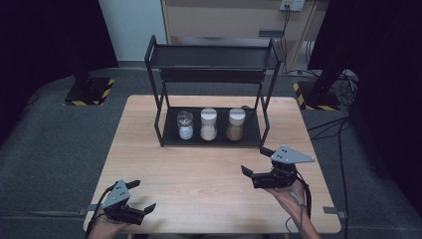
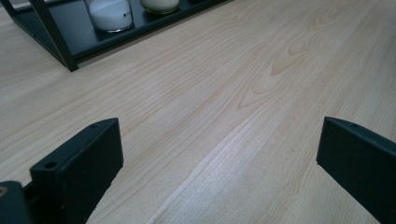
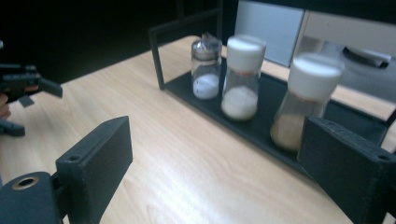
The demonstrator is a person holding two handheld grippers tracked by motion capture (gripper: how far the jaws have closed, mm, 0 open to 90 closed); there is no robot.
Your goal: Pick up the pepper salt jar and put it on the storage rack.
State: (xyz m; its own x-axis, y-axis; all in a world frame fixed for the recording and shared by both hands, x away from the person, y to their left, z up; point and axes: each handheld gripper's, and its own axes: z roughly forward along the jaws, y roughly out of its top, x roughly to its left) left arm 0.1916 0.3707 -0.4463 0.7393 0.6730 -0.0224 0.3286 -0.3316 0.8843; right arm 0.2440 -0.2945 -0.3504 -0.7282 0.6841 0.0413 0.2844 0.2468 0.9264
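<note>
Nearest the high camera, at about 7 o'clock on the tabletop [image 1: 199, 174], the left gripper [image 1: 141, 195] rests low over the near edge with its jaws spread wide and nothing between them, parked out of the way. At about 4 o'clock the right gripper [image 1: 254, 161] hangs above the wood, jaws likewise wide apart and empty, aimed toward the black rack [image 1: 211, 139] at 12 o'clock. Three shakers stand in a row on the rack's bottom shelf: a clear-topped one [image 3: 206, 70] at the left, a white-capped one of pale powder [image 3: 241, 79] in the middle, and a brown-filled one [image 3: 301, 105] at the right, nearest that gripper. Its wide spread likely suits taking a shaker round the body.
</note>
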